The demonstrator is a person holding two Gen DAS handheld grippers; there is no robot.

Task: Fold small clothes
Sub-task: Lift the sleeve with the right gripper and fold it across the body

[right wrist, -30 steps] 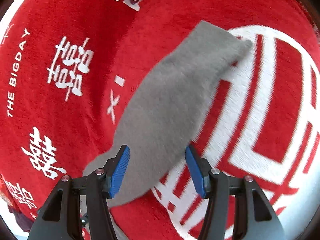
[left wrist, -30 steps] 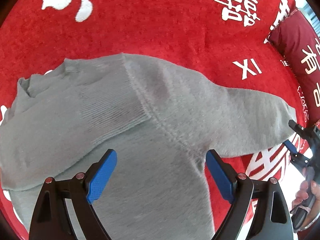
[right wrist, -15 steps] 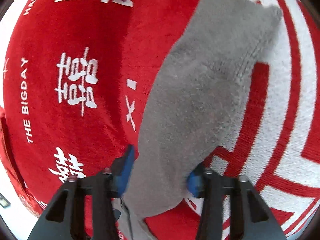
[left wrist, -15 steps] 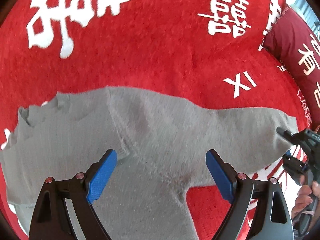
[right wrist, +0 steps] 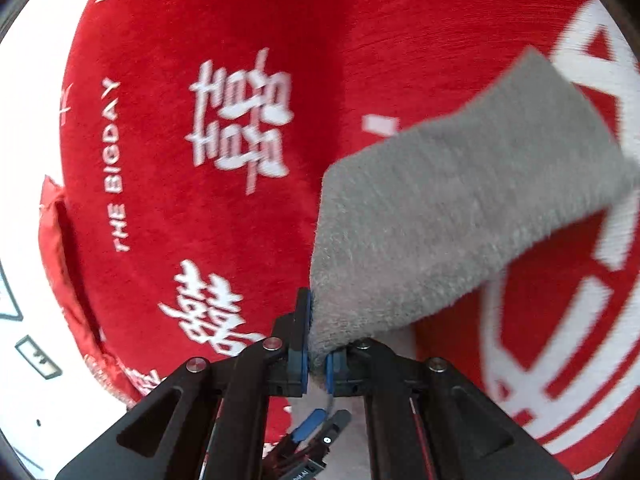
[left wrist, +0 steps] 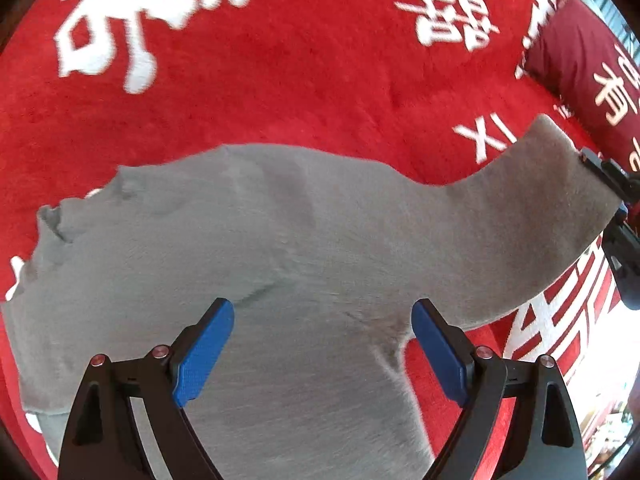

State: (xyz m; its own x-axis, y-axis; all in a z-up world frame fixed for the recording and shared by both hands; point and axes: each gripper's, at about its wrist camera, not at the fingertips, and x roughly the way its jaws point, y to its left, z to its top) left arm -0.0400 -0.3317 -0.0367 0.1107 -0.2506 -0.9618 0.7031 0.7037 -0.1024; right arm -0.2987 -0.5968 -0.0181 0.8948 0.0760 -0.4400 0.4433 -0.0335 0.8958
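A grey fuzzy sweater (left wrist: 304,248) lies spread on a red blanket with white characters. My left gripper (left wrist: 322,350) is open and hovers over the sweater's body, touching nothing. My right gripper (right wrist: 317,354) is shut on the cuff end of the grey sleeve (right wrist: 452,216) and holds it lifted off the blanket. In the left wrist view the right gripper (left wrist: 618,200) shows at the right edge, gripping the raised sleeve end (left wrist: 560,176).
The red blanket (left wrist: 280,80) covers the whole surface. A dark red pillow (left wrist: 580,60) with white characters lies at the far right. In the right wrist view the blanket's edge (right wrist: 68,264) drops off to a white floor on the left.
My right gripper has closed on the sleeve end and lifted it up off the blanket. The left gripper has shifted slightly over the sweater body and stays open.
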